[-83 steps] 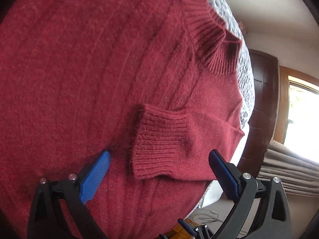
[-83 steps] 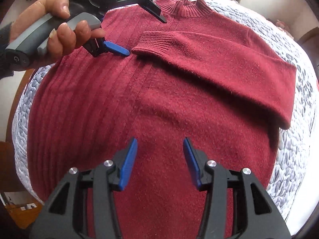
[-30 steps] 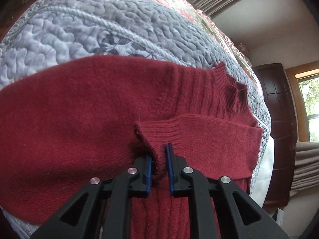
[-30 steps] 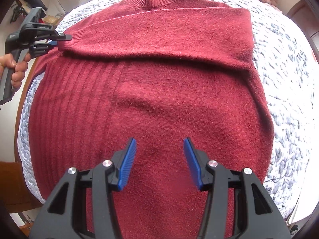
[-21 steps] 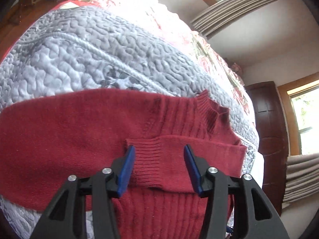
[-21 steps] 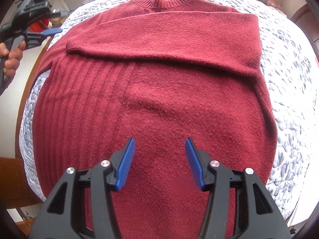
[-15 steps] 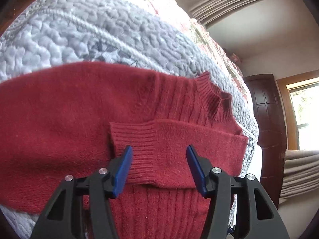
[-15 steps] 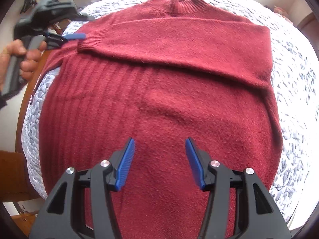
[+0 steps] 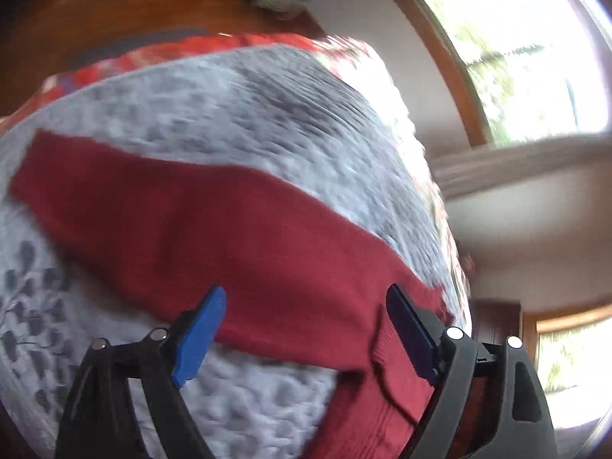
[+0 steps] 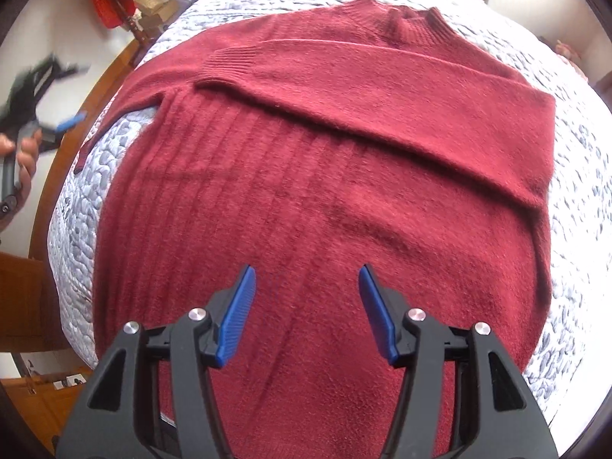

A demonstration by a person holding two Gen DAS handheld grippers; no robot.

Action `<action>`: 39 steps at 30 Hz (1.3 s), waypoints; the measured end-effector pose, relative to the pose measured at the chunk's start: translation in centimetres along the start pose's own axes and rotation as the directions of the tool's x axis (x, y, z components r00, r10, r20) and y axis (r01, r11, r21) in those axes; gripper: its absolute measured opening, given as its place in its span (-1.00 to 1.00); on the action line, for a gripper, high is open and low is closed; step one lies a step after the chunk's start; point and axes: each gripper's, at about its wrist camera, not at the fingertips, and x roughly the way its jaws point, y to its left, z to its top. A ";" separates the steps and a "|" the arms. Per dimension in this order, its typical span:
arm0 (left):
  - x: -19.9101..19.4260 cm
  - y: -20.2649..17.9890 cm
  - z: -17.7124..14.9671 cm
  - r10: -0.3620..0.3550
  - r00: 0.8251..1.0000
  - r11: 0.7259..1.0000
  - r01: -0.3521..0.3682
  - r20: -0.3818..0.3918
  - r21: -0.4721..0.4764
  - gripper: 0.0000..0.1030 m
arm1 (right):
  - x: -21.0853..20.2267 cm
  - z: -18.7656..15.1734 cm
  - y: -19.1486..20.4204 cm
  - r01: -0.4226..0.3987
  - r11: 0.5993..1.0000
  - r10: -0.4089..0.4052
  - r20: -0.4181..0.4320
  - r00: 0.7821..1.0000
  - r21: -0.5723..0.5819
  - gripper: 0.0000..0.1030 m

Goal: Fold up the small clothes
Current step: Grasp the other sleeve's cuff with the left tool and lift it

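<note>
Both the left gripper (image 9: pixel 302 329) and right gripper (image 10: pixel 306 313) gape wide, holding nothing; the red sweater (image 10: pixel 325 199) lies flat, collar pointing away, one sleeve folded crosswise.

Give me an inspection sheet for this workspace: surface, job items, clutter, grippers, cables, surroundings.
Surface: grey quilted bedspread on a bed.
Job's things: red sweater lies flat; one sleeve folded across the chest, the other sleeve stretched out on the quilt.
Clutter: nothing seen on the quilt.
Grippers: left gripper open, empty, over the outstretched sleeve; right gripper open, empty, above the sweater's lower body.
Cables: nothing seen.
Surroundings: windows, wooden bed frame, boxes and a red object in the corner.
</note>
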 end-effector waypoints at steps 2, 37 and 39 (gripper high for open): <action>-2.3 6.6 2.1 0.055 0.997 0.985 -0.045 0.060 -0.165 0.68 | 0.2 0.4 1.1 -0.009 1.000 0.009 0.000 1.000 -0.023 0.12; -9.0 0.6 6.3 0.133 0.920 0.990 -0.143 0.368 0.000 -0.82 | -1.7 -0.6 3.2 -0.030 0.999 0.030 0.011 0.999 -0.046 0.14; -10.4 -5.1 5.0 0.069 0.913 0.984 -0.129 0.402 0.126 -0.82 | -2.5 -0.8 2.7 -0.037 0.999 0.037 0.025 0.999 -0.024 0.14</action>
